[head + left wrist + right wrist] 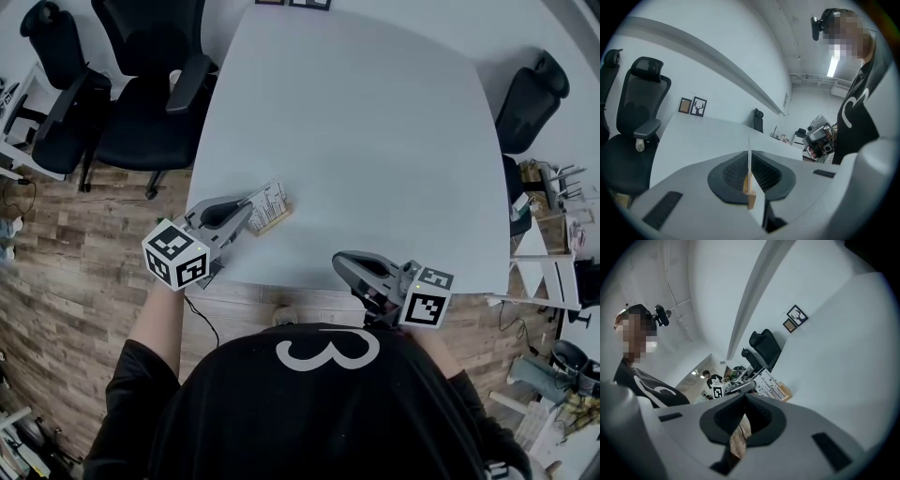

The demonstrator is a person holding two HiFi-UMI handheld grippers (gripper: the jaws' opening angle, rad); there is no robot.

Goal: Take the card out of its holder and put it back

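Note:
A white printed card (272, 199) stands in a small wooden holder (272, 221) near the front left corner of the pale table (366, 141). My left gripper (249, 208) is shut on the card's left end. In the left gripper view the card (749, 157) runs edge-on between the shut jaws, with the wooden holder (750, 196) below it. My right gripper (339, 260) hovers at the table's front edge, shut with nothing in it. The right gripper view shows the card (769, 385), its holder (785, 391) and the left gripper (740, 387) beyond my own right gripper (743, 397).
Black office chairs (141, 84) stand off the table's left side and another chair (530, 94) at its right. Two small framed pictures (292, 3) sit at the far edge. A cluttered white rack (553, 234) is at the right. Wooden floor (66, 281) lies below.

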